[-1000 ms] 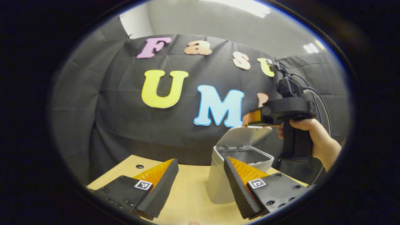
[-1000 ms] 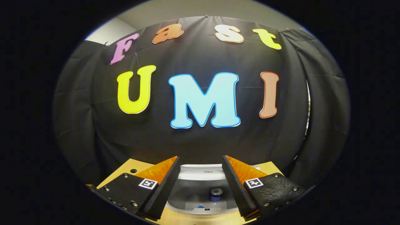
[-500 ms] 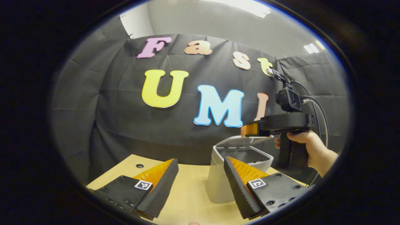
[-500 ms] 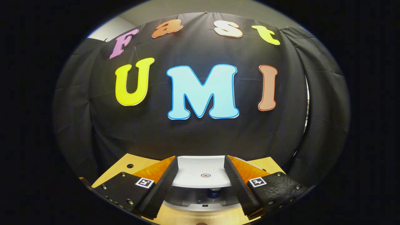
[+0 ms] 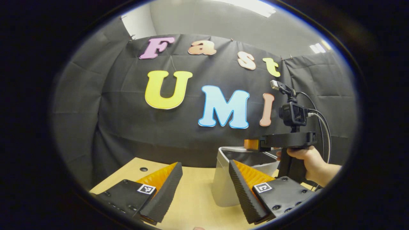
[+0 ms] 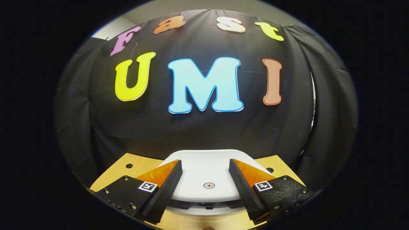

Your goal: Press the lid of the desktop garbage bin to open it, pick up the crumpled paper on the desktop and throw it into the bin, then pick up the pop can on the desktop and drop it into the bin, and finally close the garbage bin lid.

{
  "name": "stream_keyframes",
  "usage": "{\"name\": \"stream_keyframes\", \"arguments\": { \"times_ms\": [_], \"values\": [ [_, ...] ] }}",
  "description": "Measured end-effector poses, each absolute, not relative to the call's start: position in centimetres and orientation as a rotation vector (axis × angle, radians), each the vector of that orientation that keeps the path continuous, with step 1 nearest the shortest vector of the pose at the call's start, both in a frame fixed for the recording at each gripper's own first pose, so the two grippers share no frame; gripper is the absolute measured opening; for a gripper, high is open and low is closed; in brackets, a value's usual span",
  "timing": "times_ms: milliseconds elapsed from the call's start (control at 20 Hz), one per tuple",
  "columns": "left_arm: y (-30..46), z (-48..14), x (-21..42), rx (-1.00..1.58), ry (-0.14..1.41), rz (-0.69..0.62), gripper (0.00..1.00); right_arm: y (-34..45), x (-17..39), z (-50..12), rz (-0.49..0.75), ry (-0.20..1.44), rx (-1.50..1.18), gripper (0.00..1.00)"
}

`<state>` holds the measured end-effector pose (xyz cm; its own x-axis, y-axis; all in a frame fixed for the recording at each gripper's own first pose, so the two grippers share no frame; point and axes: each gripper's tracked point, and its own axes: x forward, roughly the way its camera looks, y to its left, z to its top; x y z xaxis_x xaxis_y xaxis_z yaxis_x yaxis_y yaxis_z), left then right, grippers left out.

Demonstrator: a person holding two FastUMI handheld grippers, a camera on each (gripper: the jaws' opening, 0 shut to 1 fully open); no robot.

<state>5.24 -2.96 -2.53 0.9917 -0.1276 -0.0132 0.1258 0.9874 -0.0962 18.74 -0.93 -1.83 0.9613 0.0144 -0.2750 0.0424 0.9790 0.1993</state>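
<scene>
A: We've got the right claw (image 6: 205, 172) over the bin (image 5: 225, 188), jaws wide with nothing between them, fingers lying across the lid (image 6: 207, 174).

B: And in the left gripper view that claw, held in a hand (image 5: 308, 161), sits right on top of the bin at the far right of the table (image 5: 191, 198). We'd call this the closing step, with the lid nearly down; a dark gap shows along its front edge.

A: How will that lid handle?

B: It looks like stiff, smooth, light plastic on a hinge, so we judge a downward push is what it wants, not a pinch. The red dot (image 6: 209, 185) looks like the pressing spot. Slippery top, so we'd press flat.

A: The left claw (image 5: 206, 188)?

B: Wide too, empty, hanging above the table just beside the bin.

A: Let's count. One bin, one lid, two claws, one hand.

B: No paper or can on the table that we can see; we reckon both are inside, though the lid hides the contents.
</scene>
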Motion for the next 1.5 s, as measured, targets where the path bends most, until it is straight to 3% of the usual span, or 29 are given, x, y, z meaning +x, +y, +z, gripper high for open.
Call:
{"name": "stream_keyframes", "arguments": {
  "times_ms": [1500],
  "values": [
    [-4.2, -3.9, 5.0, -0.101, 0.065, -0.127, 0.96, -0.2, 19.4, -5.5, 0.022, 0.092, 0.139, 0.95]
  ]
}}
